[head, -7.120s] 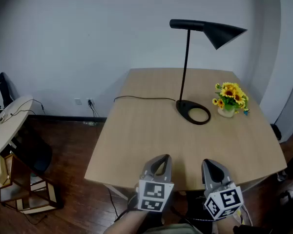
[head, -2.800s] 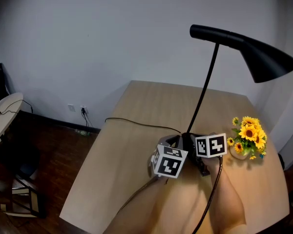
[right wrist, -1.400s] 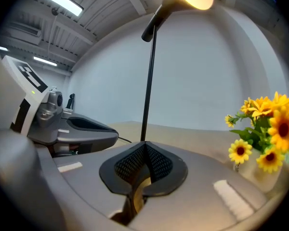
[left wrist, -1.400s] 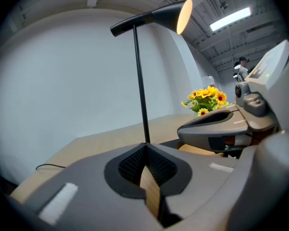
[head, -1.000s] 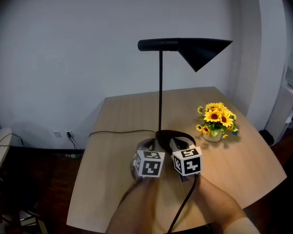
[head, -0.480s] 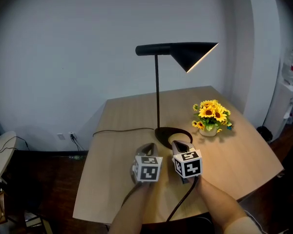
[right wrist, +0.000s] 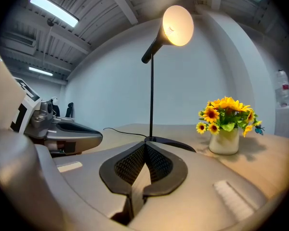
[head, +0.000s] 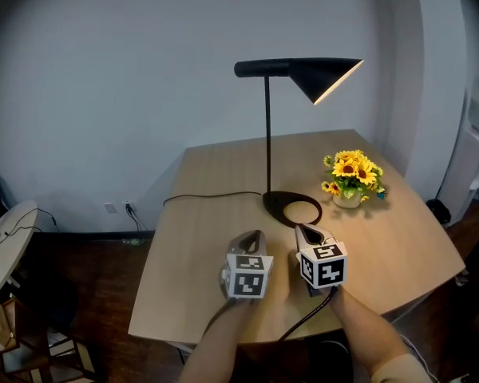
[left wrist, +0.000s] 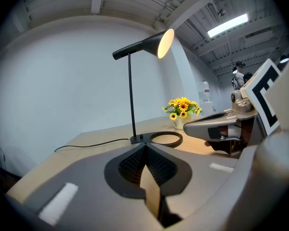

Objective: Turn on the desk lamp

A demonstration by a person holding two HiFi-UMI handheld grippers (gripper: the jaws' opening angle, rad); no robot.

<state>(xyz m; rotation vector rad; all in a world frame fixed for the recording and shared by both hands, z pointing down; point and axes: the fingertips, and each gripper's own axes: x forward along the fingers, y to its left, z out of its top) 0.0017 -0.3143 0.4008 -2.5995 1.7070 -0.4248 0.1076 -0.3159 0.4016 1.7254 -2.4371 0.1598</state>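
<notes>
– One lamp [head: 267,134] stands on the table [head: 184,286], upper middle of the head view, and its shade [head: 323,76] glows along the rim. Is your switching step done?

– It looks done to me. In both gripper views the mouth of the shade shines bright. You hold both tools low in the frame, near the base [head: 292,209] but not touching it.

– How do your grippers stand?

– Your left gripper [head: 251,238] has its jaws pressed together on nothing. Your right gripper [head: 305,231] is the same, tips meeting and empty. The right one sits just below the base, and the left one is further left.

– So what does your next move call for?

– Little, I judge. Give no second press, or you may put the light out. Draw both tools toward the bottom edge. Keep clear of the cord [head: 211,195] that runs left from the base, and of the flowers [head: 352,171] at centre right.

– And the count?

– You have one lamp, one cord, one bunch of flowers in one small pot [head: 347,200], one table and two grippers. At far left you can see the edge of one round side table [head: 8,234].
</notes>
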